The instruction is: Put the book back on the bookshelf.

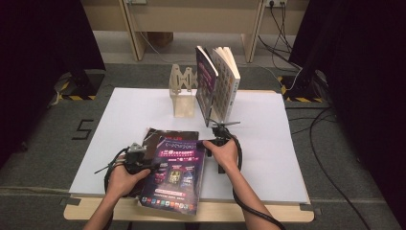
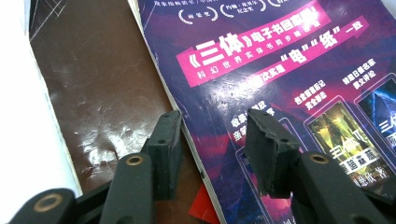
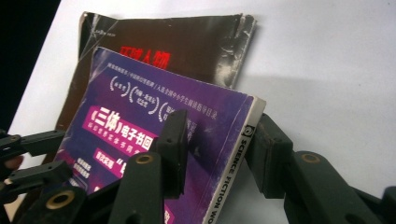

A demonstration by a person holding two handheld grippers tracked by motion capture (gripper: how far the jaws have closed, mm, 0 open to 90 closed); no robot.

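Black rubber pads of the right gripper [image 3: 215,154] stand half open astride the spine edge of the purple magazine [image 3: 154,140]; whether they press it I cannot tell. The left gripper [image 2: 212,149] is half open over the glossy cover, holding nothing. The magazine lies flat on a creased brown book [image 1: 154,136] on the white table [image 1: 268,158]. The high view adds a wooden rack [image 1: 183,91] with two upright books [image 1: 218,81].
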